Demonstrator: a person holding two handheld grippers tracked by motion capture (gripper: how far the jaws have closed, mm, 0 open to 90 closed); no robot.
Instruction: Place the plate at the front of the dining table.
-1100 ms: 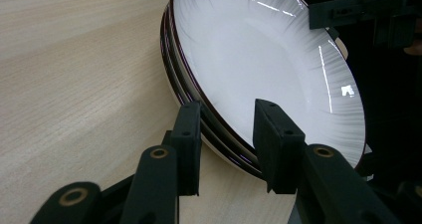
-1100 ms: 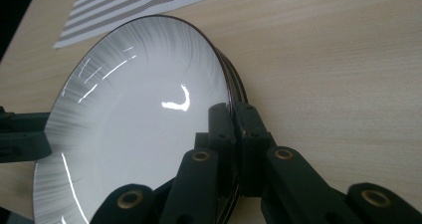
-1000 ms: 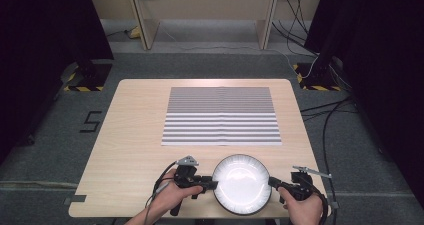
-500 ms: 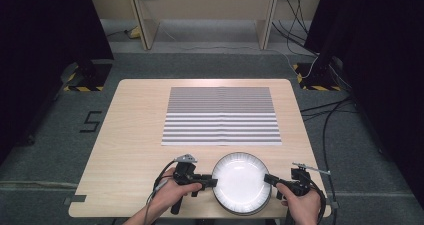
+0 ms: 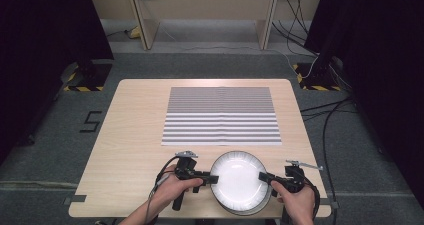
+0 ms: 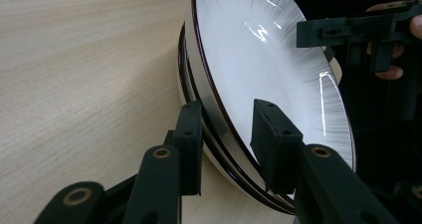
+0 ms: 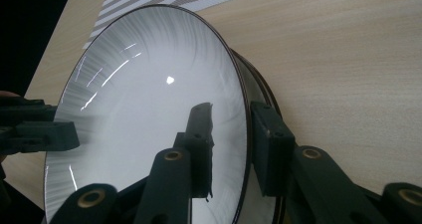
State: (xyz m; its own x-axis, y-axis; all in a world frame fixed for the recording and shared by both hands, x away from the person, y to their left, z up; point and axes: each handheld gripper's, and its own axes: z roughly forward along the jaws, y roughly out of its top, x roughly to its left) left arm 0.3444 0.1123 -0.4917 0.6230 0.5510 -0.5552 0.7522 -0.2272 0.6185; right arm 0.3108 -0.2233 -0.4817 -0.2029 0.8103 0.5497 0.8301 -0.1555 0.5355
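A white plate with a dark rim lies on top of other plates near the table's front edge. My left gripper reaches in from the left, and its jaws straddle the plate's left rim. In the left gripper view the left gripper has one jaw inside the plate and one outside the stacked rims. From the right, my right gripper clamps the opposite rim. In the right gripper view the right gripper has one jaw mirrored in the glossy plate and the other behind the edge.
A grey-and-white striped mat covers the far middle of the wooden table. Dark curtains, cables and yellow-black floor markers surround the table. The plates sit close to the front edge.
Both grippers have moved inward onto the plate's rim, the right one farther than the left. The plate has barely shifted.
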